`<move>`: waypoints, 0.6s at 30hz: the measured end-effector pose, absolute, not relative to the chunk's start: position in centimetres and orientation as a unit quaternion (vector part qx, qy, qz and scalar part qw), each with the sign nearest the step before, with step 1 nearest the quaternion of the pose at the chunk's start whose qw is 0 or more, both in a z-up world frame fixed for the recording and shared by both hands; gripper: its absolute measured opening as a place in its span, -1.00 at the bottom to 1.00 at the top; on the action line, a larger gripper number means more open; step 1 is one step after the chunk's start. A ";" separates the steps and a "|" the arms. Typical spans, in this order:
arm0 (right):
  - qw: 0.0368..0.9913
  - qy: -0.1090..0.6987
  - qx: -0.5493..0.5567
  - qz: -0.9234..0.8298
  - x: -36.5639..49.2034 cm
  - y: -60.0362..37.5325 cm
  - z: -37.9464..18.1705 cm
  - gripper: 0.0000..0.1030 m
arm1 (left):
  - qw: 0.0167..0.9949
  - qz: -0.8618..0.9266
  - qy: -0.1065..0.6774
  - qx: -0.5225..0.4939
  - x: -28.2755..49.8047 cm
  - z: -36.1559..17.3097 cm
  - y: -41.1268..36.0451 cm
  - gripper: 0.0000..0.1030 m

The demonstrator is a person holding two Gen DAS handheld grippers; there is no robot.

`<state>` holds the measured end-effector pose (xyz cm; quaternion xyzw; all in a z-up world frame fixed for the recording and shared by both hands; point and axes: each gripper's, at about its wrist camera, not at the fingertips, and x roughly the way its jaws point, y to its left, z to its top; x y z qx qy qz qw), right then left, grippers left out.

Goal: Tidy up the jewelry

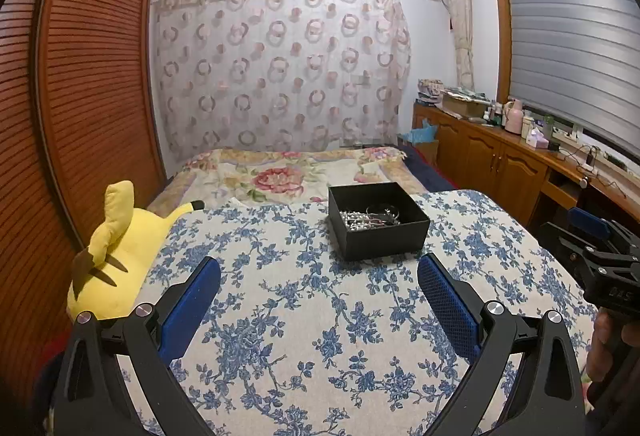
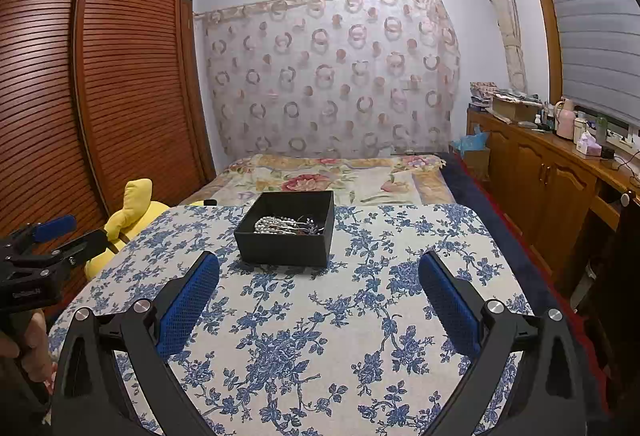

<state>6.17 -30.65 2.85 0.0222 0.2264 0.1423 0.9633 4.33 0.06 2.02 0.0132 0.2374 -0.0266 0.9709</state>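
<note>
A black open box point(image 1: 378, 222) stands on the blue-flowered tablecloth point(image 1: 304, 316), toward its far edge. Inside lies a tangle of pearl and silver jewelry point(image 1: 370, 218). The box also shows in the right wrist view point(image 2: 288, 230), with the jewelry point(image 2: 286, 226) in it. My left gripper point(image 1: 318, 276) is open and empty, held above the cloth a short way before the box. My right gripper point(image 2: 318, 272) is open and empty too, before the box and to its right. Each gripper shows at the edge of the other's view.
A yellow plush toy point(image 1: 120, 252) lies off the table's left edge. A flowered bed point(image 1: 280, 175) lies behind the table. A slatted wooden wardrobe point(image 1: 80, 83) stands at the left. Wooden cabinets point(image 1: 500, 155) with clutter run along the right wall.
</note>
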 end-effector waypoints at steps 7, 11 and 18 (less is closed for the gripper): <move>0.963 0.226 0.023 0.142 6.1 -30.7 2.8 0.95 | 0.971 -0.027 0.236 0.013 4.3 2.1 0.0 0.85; 0.963 0.226 0.023 0.142 6.2 -30.7 2.8 0.95 | 0.971 -0.026 0.236 0.013 4.3 2.1 0.0 0.85; 0.963 0.226 0.022 0.143 6.2 -30.7 2.8 0.95 | 0.971 -0.026 0.236 0.013 4.2 2.1 -0.1 0.85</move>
